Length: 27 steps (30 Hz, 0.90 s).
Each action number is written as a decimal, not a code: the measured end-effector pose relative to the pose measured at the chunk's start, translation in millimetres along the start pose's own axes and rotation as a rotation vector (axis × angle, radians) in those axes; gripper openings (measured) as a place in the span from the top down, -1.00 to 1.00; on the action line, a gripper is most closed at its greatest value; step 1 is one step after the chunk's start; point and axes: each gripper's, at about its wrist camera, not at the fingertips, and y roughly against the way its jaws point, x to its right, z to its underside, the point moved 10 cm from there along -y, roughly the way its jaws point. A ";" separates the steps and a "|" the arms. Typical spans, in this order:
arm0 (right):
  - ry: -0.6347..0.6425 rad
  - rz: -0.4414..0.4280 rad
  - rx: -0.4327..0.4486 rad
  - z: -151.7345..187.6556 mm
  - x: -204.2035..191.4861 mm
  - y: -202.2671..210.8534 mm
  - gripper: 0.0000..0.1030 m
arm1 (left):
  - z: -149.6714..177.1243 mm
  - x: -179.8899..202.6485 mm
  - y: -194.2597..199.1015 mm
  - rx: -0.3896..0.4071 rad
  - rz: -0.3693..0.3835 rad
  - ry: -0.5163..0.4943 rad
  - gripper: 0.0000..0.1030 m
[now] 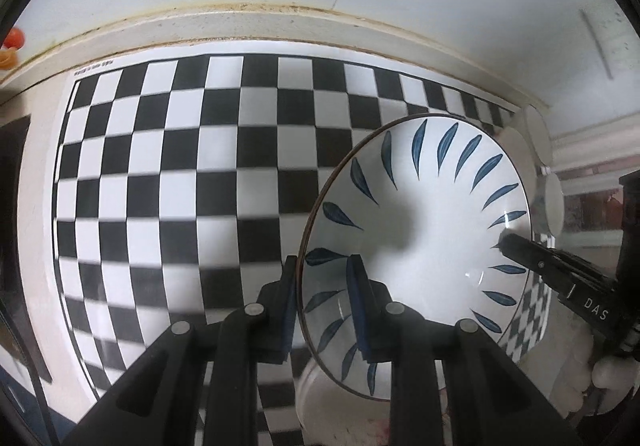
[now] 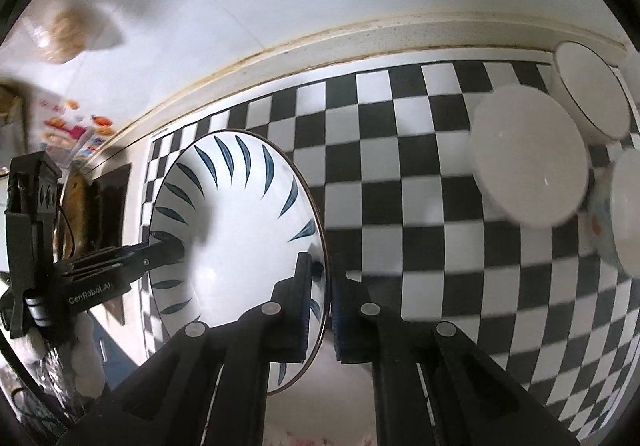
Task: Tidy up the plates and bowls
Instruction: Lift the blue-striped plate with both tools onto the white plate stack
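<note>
The blue-leaf bowl [image 1: 416, 246] is held off the checkerboard mat [image 1: 168, 181] by its rim alone, pinched from two opposite sides. The left gripper [image 1: 324, 306] is clamped on the rim, one finger inside the bowl and one outside, and the right gripper [image 2: 322, 306] is closed narrowly on the opposite rim in the same way.

A slip is the chief risk: glazed ceramic is gripped on a thin edge, so if the two hands are pulled apart or moved at different rates, the rim could be levered out of one pair of pads and the bowl dropped onto the mat. A tilt toward either side would load one grip more heavily.

The held bowl is seen to be empty. Beyond it, at the mat's far right corner, a plain white bowl [image 2: 528, 161], a dark-rimmed white bowl [image 2: 592, 93] and a partly visible patterned bowl [image 2: 624, 213] are grouped close together; the first two appear empty, and the third's inside cannot be judged.
</note>
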 end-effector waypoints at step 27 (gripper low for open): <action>-0.029 -0.038 -0.107 156.8 46.1 2.6 0.81 | 143.9 18.9 -20.3 -0.127 -0.070 -0.042 0.59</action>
